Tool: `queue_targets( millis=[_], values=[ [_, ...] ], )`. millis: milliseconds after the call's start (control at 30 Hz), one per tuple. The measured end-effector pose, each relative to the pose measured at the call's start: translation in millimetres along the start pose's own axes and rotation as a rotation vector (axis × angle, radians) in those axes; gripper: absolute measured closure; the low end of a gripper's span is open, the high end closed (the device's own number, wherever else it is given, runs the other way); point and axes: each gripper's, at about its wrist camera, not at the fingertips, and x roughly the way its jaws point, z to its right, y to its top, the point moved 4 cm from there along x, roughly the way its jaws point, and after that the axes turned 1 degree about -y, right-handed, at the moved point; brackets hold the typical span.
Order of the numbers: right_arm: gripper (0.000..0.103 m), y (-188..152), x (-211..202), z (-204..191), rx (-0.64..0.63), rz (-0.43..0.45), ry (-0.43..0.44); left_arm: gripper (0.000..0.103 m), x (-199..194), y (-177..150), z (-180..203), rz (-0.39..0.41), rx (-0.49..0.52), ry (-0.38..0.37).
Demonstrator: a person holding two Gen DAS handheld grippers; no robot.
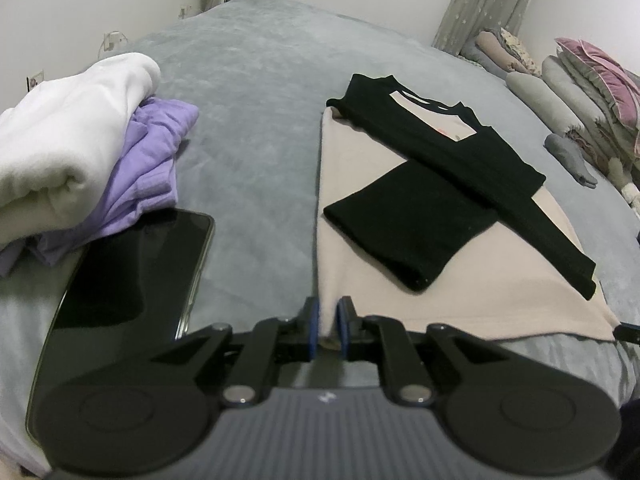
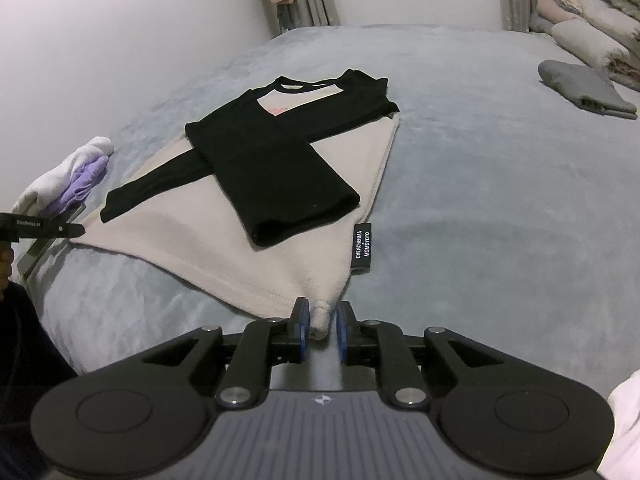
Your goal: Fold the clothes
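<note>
A cream shirt [image 1: 500, 280] with black sleeves lies flat on the grey bed cover [image 1: 256, 120], both sleeves folded across its body. My left gripper [image 1: 328, 330] is at the shirt's near left hem corner, and the cloth fills the narrow gap between its blue pads. In the right wrist view the same shirt [image 2: 200, 240] spreads ahead of my right gripper [image 2: 320, 330]. The near right hem corner sits between that gripper's pads. It touches the left pad, and a sliver of bed shows before the right pad. A black label [image 2: 363, 246] sticks out of the side seam.
A dark phone [image 1: 132, 276] lies left of my left gripper, beside a pile of white [image 1: 68, 136] and purple clothes [image 1: 156, 160]. Folded blankets and pillows [image 1: 580, 92] line the far right, with a grey folded garment [image 2: 588, 88] before them.
</note>
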Motion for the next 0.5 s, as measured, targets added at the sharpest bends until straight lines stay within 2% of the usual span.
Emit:
queue_targets(
  millis=[167, 500],
  values=[
    [0.074, -0.3, 0.0, 1.2, 0.009, -0.001, 0.015, 0.091, -0.3, -0.6, 0.9, 0.001, 0.007, 0.002],
    [0.064, -2.2, 0.5, 3.3, 0.022, -0.009, 0.053, 0.091, -1.9, -1.8, -0.5, 0.006, -0.004, -0.012]
  ],
)
